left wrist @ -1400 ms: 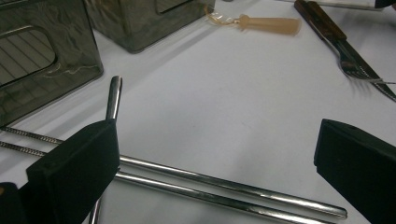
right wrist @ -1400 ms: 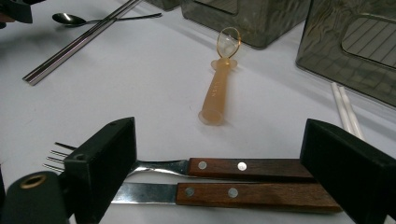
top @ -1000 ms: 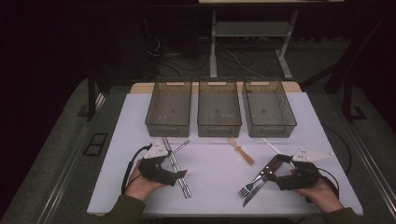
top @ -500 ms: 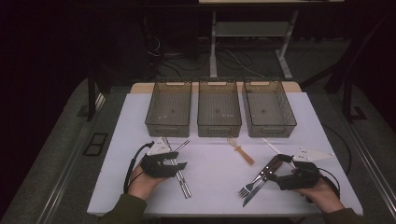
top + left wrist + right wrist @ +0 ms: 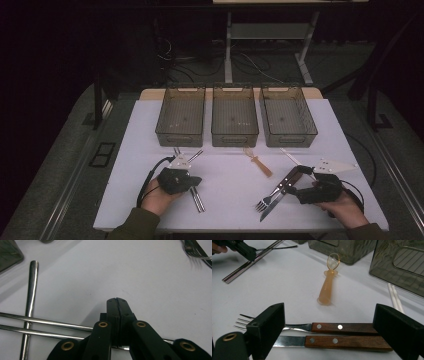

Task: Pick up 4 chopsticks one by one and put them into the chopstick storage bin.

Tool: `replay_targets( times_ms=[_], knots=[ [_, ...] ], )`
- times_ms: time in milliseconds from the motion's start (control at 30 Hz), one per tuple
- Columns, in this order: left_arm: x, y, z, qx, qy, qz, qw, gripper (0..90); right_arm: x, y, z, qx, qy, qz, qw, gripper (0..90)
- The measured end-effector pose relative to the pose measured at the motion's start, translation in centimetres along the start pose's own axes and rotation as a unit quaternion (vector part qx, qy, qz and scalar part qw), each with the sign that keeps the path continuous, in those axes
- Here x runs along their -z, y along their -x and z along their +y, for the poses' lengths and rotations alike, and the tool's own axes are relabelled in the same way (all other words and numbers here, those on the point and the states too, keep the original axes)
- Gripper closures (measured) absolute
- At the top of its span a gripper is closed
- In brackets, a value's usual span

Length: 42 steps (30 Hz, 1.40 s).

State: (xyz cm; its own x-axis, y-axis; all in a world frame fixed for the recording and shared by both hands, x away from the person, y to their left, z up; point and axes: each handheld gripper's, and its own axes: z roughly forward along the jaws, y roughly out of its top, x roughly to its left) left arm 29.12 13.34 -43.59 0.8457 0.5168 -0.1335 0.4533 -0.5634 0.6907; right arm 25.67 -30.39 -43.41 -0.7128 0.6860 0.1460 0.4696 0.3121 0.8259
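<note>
Paired steel chopsticks (image 5: 45,325) flat, crossing spoon (image 5: 30,300)

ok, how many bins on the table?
3, in a row at the far side: left bin, middle bin, right bin. None seems hidden.

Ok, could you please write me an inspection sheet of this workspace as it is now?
Surface: white table, no spills seen.
Job's things: metal chopsticks under the left gripper; fork and knife side by side.
Clutter: three bins, amber spoon, white sticks.
Grippers: left gripper jaws have just been closing, now shut, nothing seen between the tips; right gripper open around fork and knife.
Cables: black cable from the left gripper; floor cables.
Surroundings: dark, desk legs behind.
</note>
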Motion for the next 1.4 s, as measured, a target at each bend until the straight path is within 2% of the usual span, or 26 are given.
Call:
replay_targets(
  times_ms=[267,900,967,1000,1033,1133,1167,1233,1267,1300,1333,1400],
  knots=[
    [-0.2,0.1,-0.2,0.001,-0.023,-0.009,0.9997,89.0,0.0,0.0,0.0,0.001,0.0,-0.003,1.0,10.7],
    [0.5,0.2,-1.0,0.011,-0.042,-0.012,0.999,88.7,0.1,0.1,-0.1,0.005,-0.003,-0.006,1.0,10.7],
    [1.1,0.0,-0.8,0.014,-0.026,-0.004,0.9996,87.9,0.1,0.1,-0.1,0.005,-0.003,-0.006,1.0,10.8],
    [1.1,0.0,-0.8,0.014,-0.026,-0.004,0.9996,87.9,0.1,0.1,-0.1,0.005,-0.003,-0.006,1.0,10.7],
    [1.7,-0.5,-0.6,0.017,-0.013,0.012,0.9997,87.9,0.1,0.1,-0.1,0.005,-0.003,-0.006,1.0,10.8],
    [2.8,-1.5,-0.4,0.028,0.0,0.047,0.9985,88.4,0.0,0.1,-0.1,0.004,-0.005,-0.006,1.0,10.7],
    [2.8,-1.5,-0.4,0.028,0.0,0.047,0.9985,88.8,0.0,0.1,-0.1,0.005,-0.006,-0.006,1.0,10.8],
    [3.5,-2.9,-0.2,0.044,0.006,0.077,0.9961,88.9,-0.1,0.1,-0.1,0.006,-0.006,-0.005,0.9999,10.7],
    [3.5,-2.9,-0.2,0.044,0.006,0.077,0.9961,88.9,-0.1,0.1,-0.1,0.006,-0.006,-0.005,0.9999,10.7],
    [3.8,-3.9,-0.1,0.054,0.004,0.099,0.9936,89.0,-0.1,0.1,-0.1,0.006,-0.006,-0.006,0.9999,10.8],
    [3.8,-3.9,-0.1,0.054,0.004,0.099,0.9936,89.0,-0.1,0.1,-0.1,0.006,-0.006,-0.006,0.9999,10.7],
    [3.9,-4.6,-0.2,0.062,0.0,0.114,0.9916,89.0,-0.1,0.1,-0.1,0.004,-0.007,-0.007,0.9999,10.7]
  ],
)
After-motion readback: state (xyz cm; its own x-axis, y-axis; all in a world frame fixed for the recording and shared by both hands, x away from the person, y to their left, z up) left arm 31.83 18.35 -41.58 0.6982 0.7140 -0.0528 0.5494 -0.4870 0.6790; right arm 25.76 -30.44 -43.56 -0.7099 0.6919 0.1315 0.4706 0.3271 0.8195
